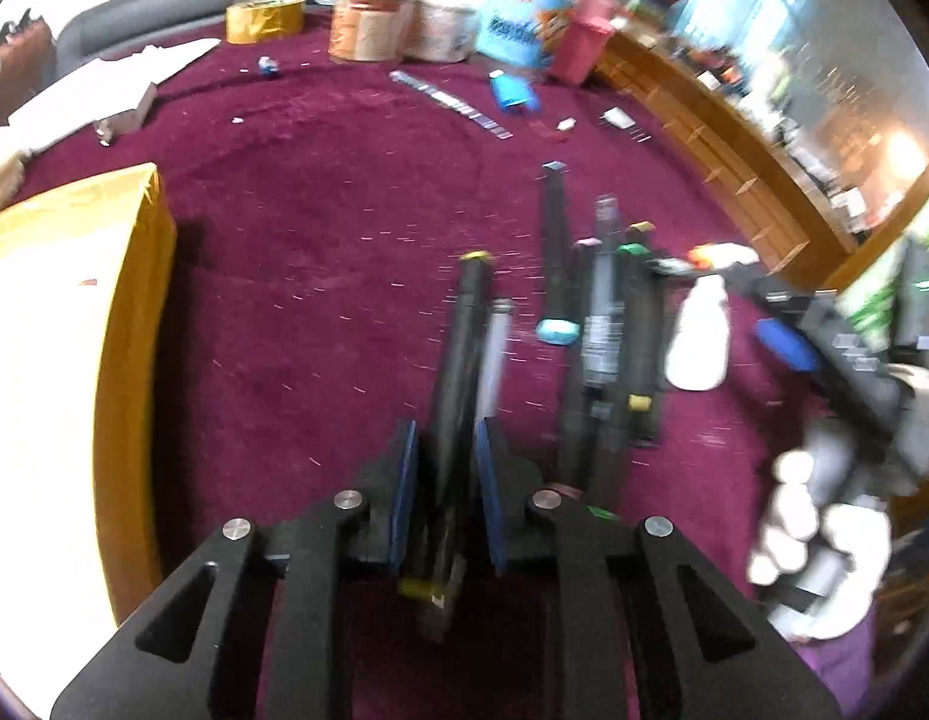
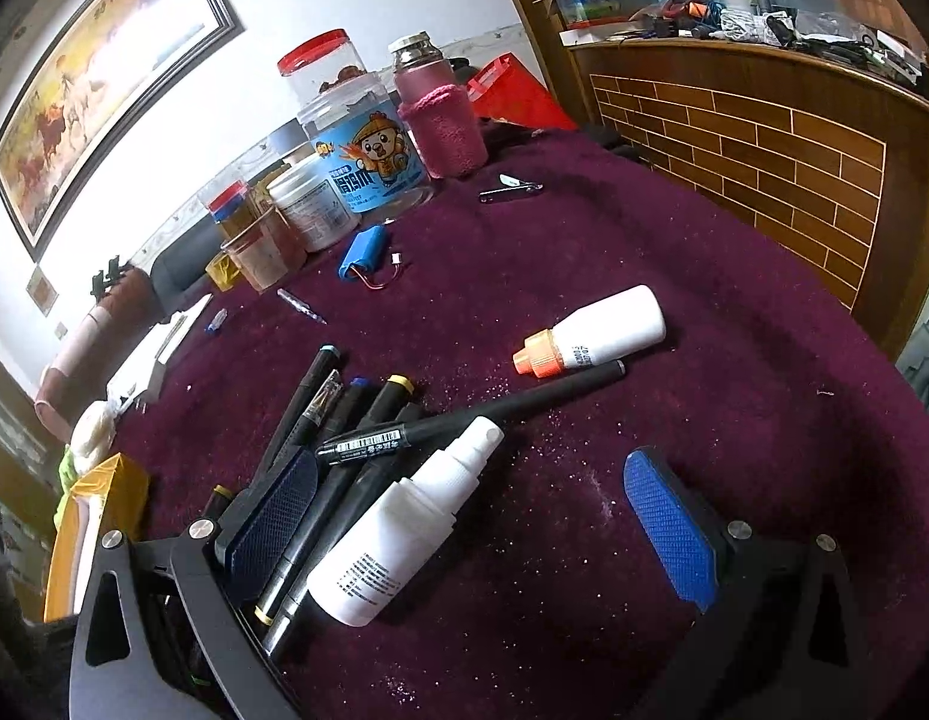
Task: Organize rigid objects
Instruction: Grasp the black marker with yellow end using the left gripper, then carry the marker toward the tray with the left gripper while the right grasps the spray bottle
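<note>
In the left wrist view we see the left gripper (image 1: 446,474) at the bottom centre, its blue pads pinched on a black marker with yellow ends (image 1: 458,384); a silver pen (image 1: 493,354) runs along the marker's right side, and we cannot tell whether it is gripped too. Only this view shows the rolls of tape (image 1: 265,19) at the upper left and the yellow-edged box (image 1: 128,276) at the left edge. A gloved hand (image 1: 818,546) holding the other tool is a pale blur at the lower right.

In the right wrist view the right gripper (image 2: 482,516) stands spread wide, nothing pressed between its pads. A white spray bottle (image 2: 404,534) lies between them, close to the left pad, on the purple cloth (image 2: 644,276). The pile of markers (image 2: 344,420) sits at lower left, partly hidden behind that pad. Only here do we see the white bottle with an orange cap (image 2: 596,330), the blue battery pack (image 2: 362,255) and the framed painting (image 2: 104,78).

The left view is smeared, so its labels are unreadable. The clear jar with a cartoon label (image 2: 356,138) carries lettering we cannot make out; one marker shows a barcode.
</note>
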